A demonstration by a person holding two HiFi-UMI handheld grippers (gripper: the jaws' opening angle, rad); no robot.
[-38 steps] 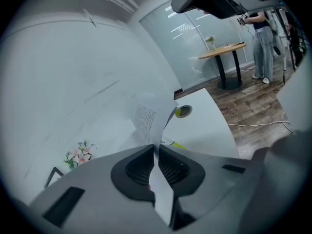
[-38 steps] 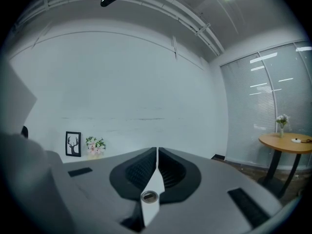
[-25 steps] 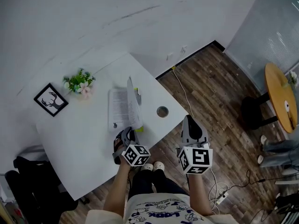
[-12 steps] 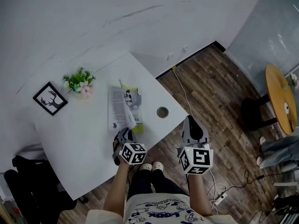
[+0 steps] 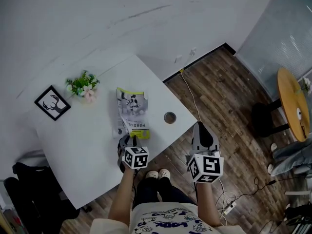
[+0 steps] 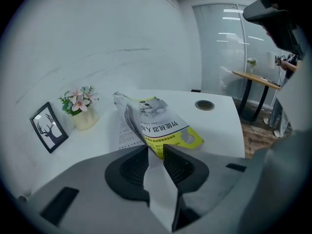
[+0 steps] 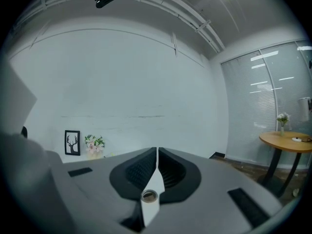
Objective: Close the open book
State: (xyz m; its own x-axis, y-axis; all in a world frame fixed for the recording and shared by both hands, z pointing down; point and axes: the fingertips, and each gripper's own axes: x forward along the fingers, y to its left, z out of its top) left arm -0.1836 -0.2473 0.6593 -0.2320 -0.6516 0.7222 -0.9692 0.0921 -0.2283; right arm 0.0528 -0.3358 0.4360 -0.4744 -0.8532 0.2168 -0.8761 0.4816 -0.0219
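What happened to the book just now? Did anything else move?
The book had its yellow cover standing up a second ago. The cover has swung over and now lies face up on the pages, not quite flat. The left gripper has just been opening its fingers, with the cover's corner loose at their tips. The right gripper stayed shut and still. The plant, picture frame and table did not move.

Book (image 5: 130, 112): smooth printed cover in yellow and white over matt paper pages. Table (image 5: 83, 145): smooth, matt white top with 1 grey ring (image 5: 169, 117) set in it. Floor (image 5: 219, 87): wood-grain planks with a low sheen. Round side table (image 5: 291, 101): light wood top. Picture frame (image 5: 52, 104): matt black.
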